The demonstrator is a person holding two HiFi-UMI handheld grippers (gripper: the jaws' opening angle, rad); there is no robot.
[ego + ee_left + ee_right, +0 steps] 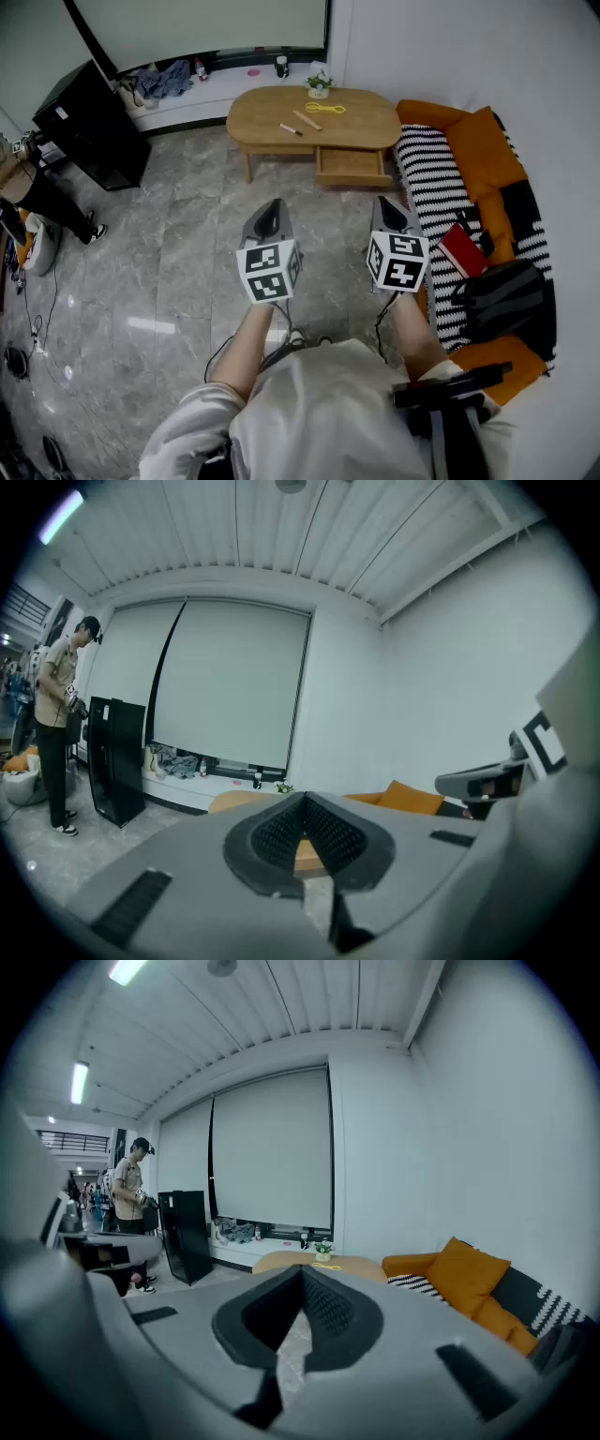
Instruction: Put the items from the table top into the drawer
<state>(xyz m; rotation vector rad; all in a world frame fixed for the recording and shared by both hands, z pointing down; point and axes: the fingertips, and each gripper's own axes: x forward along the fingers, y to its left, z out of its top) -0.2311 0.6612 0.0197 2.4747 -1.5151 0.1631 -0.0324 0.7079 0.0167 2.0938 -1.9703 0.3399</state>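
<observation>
An oval wooden coffee table (pixel 361 127) stands far ahead in the head view, its drawer (pixel 351 166) pulled open at the front. On top lie a yellow looped item (pixel 325 109), two thin sticks (pixel 307 120) (pixel 291 130) and a small potted plant (pixel 319 86). My left gripper (pixel 272 206) and right gripper (pixel 394 206) hang side by side in mid-air over the floor, well short of the table. Both are shut with nothing between the jaws. The left gripper (pixel 302 803) and right gripper (pixel 302 1274) each look toward the table (pixel 281 1262).
An orange sofa with a striped blanket (pixel 441 178), a red book (pixel 461 250) and a black bag (pixel 502 295) runs along the right. A black cabinet (pixel 89 112) and a standing person (pixel 28 197) are at the left. Grey tiled floor (pixel 187 253) lies between me and the table.
</observation>
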